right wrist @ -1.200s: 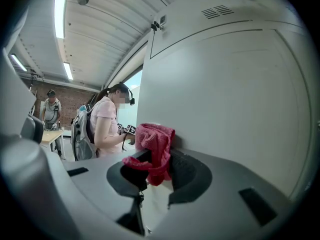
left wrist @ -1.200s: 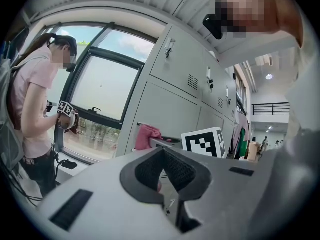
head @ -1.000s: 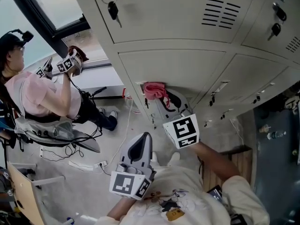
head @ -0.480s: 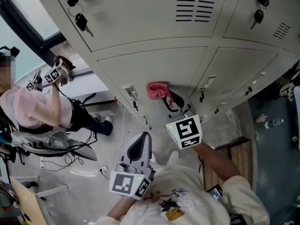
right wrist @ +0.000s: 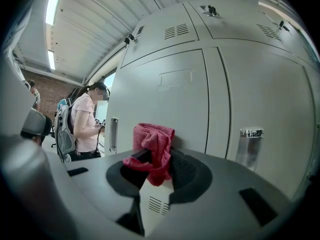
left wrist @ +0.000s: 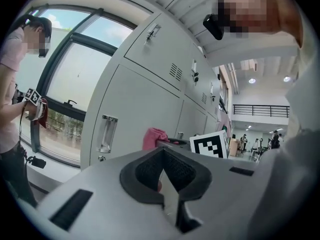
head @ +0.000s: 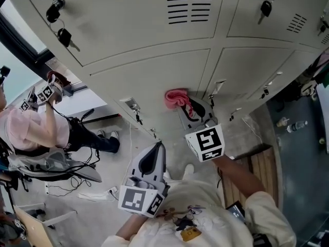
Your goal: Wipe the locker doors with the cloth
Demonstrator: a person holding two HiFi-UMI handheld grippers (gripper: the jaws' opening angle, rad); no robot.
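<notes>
Head view, looking steeply down along a bank of pale grey locker doors [head: 154, 76]. The right hand-held gripper [head: 185, 103] is raised to the lockers, its jaws pinching a bunched pink-red cloth [head: 176, 98]. The cloth sits at a door face just left of a vertical seam betw. two doors; whether it actually touches the metal can't be told. In the right gripper view the cloth [right wrist: 154, 140] stands up from betw. the jaws, w/ one fold drooping over the dark pads [right wrist: 185, 176].

The left hand-held gripper [head: 157, 151] hangs lower, near the person's chest & apart from the lockers. Its own view shows the jaws pressed together w/ nothing in them.

Keys [head: 64, 35] dangle from locks on the upper doors, & vent slits [head: 185, 6] mark one of them. At far left a second person [head: 41, 130] in a pink top is by a window, also holding grippers.
</notes>
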